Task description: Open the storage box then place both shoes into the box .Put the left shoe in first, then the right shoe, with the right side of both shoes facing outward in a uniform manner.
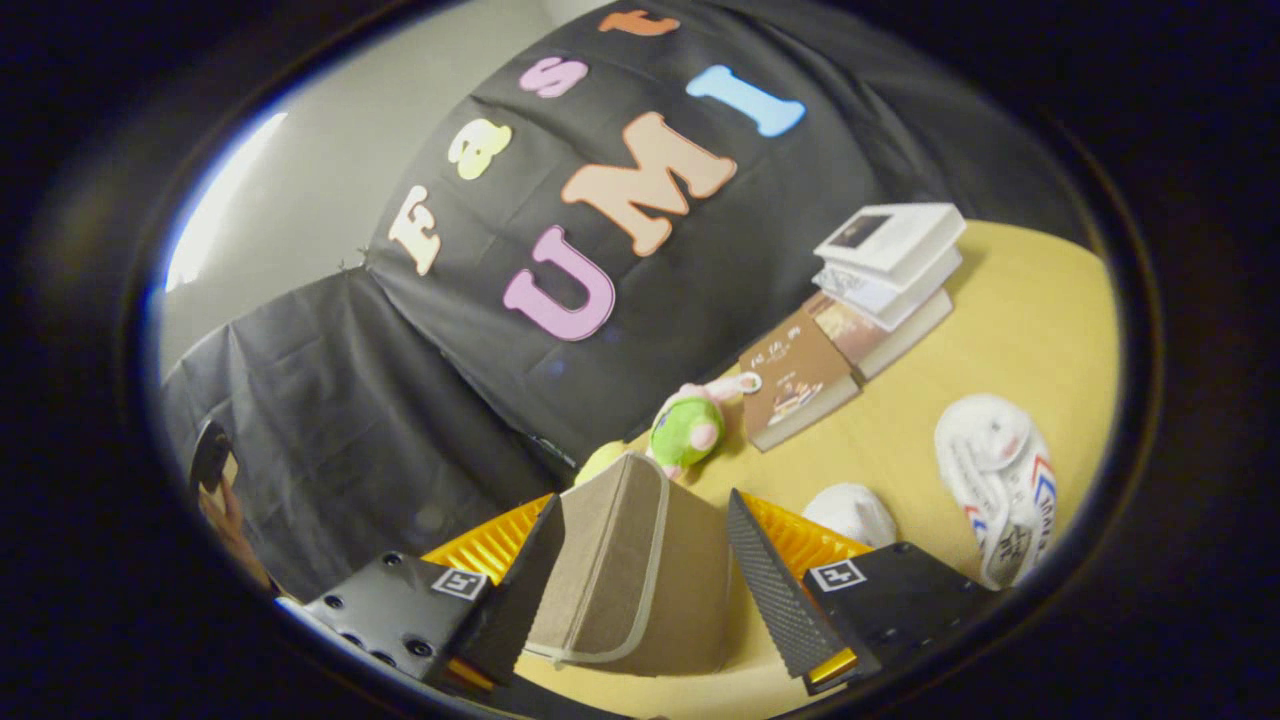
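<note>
Lower centre of frame: hand-held gripper (pixel 640 580), fingers spread wide astride beige storage box (pixel 630 570), gripping nothing. Lower right: two white shoes (pixel 995 480) on worktop (pixel 1030 330). Step judged: opening box. Next: close on lid edge, lift.

The storage box (pixel 640 570) hides part of one white shoe (pixel 850 513).

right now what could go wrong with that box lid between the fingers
The gripper has the tan box lid between its fingers, but whether both press on it is unclear, so the lid may slip as it lifts. A green plush toy sits just beyond the box and could get knocked. The white shoe lies apart from the box, on its side.
</note>
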Demonstrator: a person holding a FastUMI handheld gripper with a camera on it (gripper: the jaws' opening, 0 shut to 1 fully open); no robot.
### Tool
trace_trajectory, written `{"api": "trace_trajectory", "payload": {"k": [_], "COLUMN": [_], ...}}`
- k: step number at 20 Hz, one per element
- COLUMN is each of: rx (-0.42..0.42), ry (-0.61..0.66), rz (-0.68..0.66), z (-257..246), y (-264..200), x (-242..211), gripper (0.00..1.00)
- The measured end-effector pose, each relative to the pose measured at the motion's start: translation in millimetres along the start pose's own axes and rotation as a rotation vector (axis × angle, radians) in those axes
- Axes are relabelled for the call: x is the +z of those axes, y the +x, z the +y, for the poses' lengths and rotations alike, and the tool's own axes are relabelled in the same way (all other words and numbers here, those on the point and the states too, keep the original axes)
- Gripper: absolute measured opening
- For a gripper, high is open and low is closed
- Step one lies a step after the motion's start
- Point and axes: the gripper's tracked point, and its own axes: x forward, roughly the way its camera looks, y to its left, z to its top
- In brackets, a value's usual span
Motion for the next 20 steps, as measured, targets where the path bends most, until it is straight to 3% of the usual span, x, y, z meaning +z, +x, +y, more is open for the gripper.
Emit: {"api": "trace_trajectory", "payload": {"k": [8, 14, 20], "rx": [0.072, 0.157, 0.175], "ry": [0.298, 0.565, 0.653], "rz": [0.218, 0.325, 0.399], "z": [-6, 5, 12], "y": [27, 38, 34], "x": [-67, -91, -106], "gripper": [1.00, 1.00, 1.00]}}
